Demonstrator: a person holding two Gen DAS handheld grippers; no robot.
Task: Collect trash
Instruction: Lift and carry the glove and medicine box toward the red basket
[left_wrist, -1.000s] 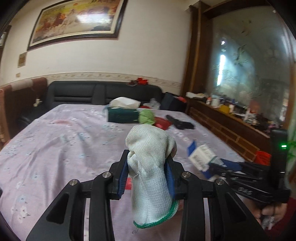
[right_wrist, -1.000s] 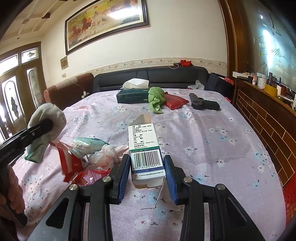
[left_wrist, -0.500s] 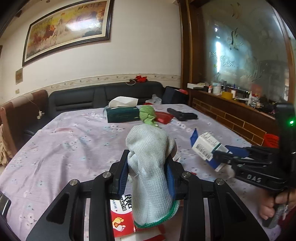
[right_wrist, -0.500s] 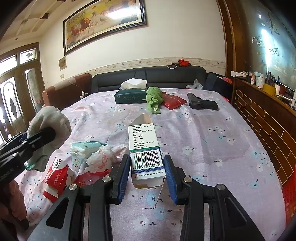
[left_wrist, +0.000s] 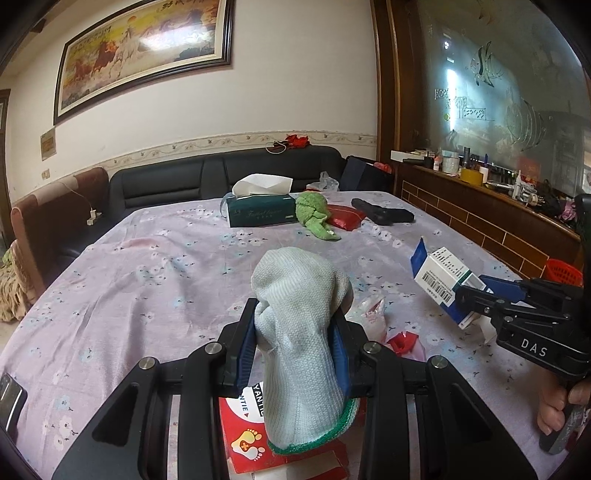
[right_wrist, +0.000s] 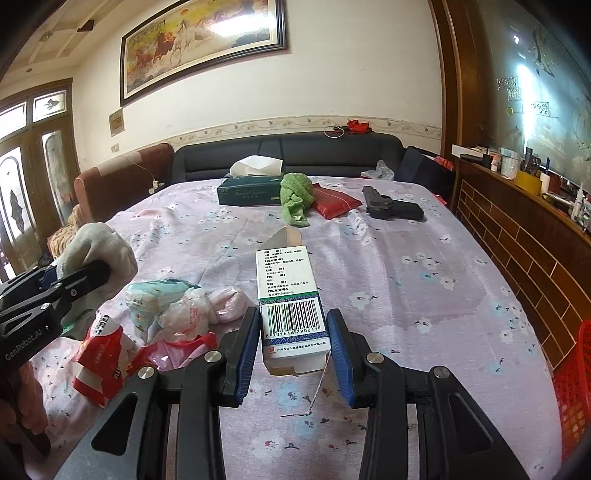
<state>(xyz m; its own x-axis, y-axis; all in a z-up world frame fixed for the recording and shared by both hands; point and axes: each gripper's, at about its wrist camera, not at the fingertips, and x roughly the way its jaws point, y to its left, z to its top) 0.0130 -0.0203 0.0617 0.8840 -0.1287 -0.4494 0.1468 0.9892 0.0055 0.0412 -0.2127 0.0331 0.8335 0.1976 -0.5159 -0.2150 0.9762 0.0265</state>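
- Hidden/unclear: my left gripper (left_wrist: 295, 343) is clamped on a pale knit glove (left_wrist: 299, 332); the glove blocks most of the trash pile from the left wrist view; only part of a red-and-white packet (left_wrist: 245, 435) shows under it, its print cut off; glove fingertips folded over, I can't see how many layers sit between the pads
- My right gripper (right_wrist: 291, 339) is closed on a white medicine box (right_wrist: 290, 306), barcode facing up, top flap open; small print on the box too fine to read; a loose thread (right_wrist: 317, 387) hangs from its near end
- Both hands only partly in frame at the edges
- Trash pile (right_wrist: 173, 317) lies on the table between the two grippers, just left of the box: crumpled plastic bags, a pale green wrapper, red packets; exact count of pieces not clear, they overlap
- Surface: table under a lilac floral cloth (right_wrist: 406, 288), wrinkled; black sofa (right_wrist: 332, 151) behind it; framed horse painting (right_wrist: 207, 40) on a white wall; wooden ledge with clutter at right, items too small to identify; red basket (right_wrist: 572, 373) cut off at the right edge
- Counts at the far end: one green tissue box (right_wrist: 247, 192), one green cloth (right_wrist: 295, 199), one red pouch (right_wrist: 334, 205), one black pistol-shaped object (right_wrist: 391, 208); two grippers, one glove, one medicine box
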